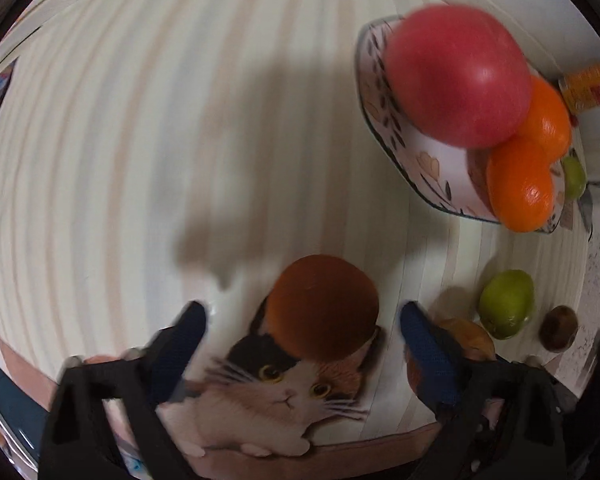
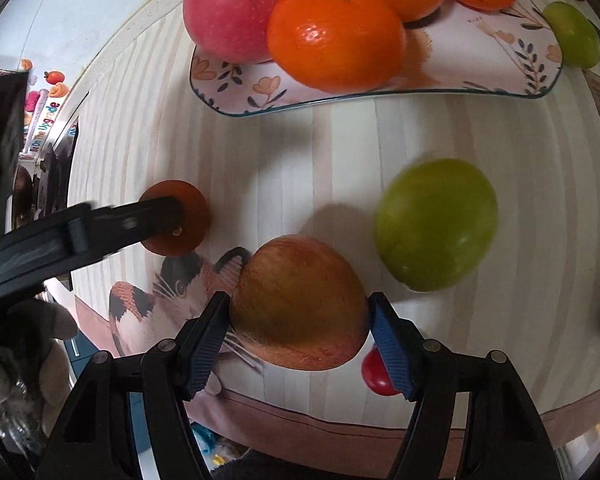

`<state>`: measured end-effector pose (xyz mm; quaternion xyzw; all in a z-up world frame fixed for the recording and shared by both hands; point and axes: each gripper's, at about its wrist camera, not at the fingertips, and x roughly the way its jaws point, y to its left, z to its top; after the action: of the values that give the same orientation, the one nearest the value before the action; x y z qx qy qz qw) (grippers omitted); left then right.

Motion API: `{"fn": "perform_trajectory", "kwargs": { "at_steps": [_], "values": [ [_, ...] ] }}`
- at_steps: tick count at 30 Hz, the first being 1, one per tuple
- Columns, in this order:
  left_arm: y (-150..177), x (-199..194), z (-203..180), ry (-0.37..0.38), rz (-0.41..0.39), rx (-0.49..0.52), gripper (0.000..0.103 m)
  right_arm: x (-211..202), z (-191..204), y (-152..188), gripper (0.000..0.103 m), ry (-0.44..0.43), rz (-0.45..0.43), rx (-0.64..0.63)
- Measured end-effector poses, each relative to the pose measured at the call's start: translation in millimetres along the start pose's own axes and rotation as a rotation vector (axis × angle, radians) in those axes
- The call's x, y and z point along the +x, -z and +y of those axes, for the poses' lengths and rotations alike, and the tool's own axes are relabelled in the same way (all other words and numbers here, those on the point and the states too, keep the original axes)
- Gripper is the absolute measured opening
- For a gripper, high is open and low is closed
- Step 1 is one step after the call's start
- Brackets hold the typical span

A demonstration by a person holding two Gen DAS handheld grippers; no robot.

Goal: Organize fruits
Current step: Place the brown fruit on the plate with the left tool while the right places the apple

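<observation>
While holding red apple (image 2: 236, 12), three oranges (image 2: 336, 36), floral plate (image 2: 480, 76)

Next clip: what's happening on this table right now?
A person with a gripper in each hand is sorting fruit on a striped tablecloth with a cat print. The right gripper has its blue pads against both sides of a reddish-yellow apple. The left gripper straddles a round brown fruit without visibly pressing it. A floral plate already holds a red apple and oranges. A large green fruit lies loose on the cloth.
</observation>
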<state>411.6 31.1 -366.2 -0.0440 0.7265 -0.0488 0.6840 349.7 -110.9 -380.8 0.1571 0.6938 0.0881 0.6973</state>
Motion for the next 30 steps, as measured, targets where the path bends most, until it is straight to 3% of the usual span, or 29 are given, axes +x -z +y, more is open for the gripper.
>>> {"fn": "perform_trajectory", "kwargs": {
  "at_steps": [1, 2, 6, 14, 21, 24, 30],
  "values": [
    [-0.2, 3.5, -1.1, 0.015, 0.01, 0.004, 0.059, 0.1, 0.2, 1.7, 0.072, 0.005, 0.0, 0.001],
    [0.4, 6.6, -1.2, 0.041, 0.019, -0.003, 0.055, -0.6, -0.7, 3.1, 0.072, 0.006, 0.001, 0.002],
    [9.1, 3.4, -4.7, -0.001, -0.018, 0.01, 0.054, -3.1, -5.5, 6.6, 0.072, -0.001, 0.012, 0.011],
    [52.4, 7.1, -2.1, -0.002, 0.004, -0.001, 0.054, -6.1, -13.3, 5.3, 0.073, -0.016, 0.025, 0.004],
    [53.5, -1.5, 8.2, 0.029, -0.021, -0.03, 0.054, -12.4, -16.0, 5.9, 0.072, 0.016, 0.013, -0.027],
    [49.2, -22.6, 23.2, 0.092, -0.037, -0.052, 0.054, -22.2, -15.1, 8.1, 0.072, 0.004, -0.014, -0.021],
    [13.9, -66.2, 24.9, 0.288, -0.087, -0.126, 0.054, -74.6, -36.8, 3.5, 0.072, -0.093, -0.112, 0.068]
  ]
}}
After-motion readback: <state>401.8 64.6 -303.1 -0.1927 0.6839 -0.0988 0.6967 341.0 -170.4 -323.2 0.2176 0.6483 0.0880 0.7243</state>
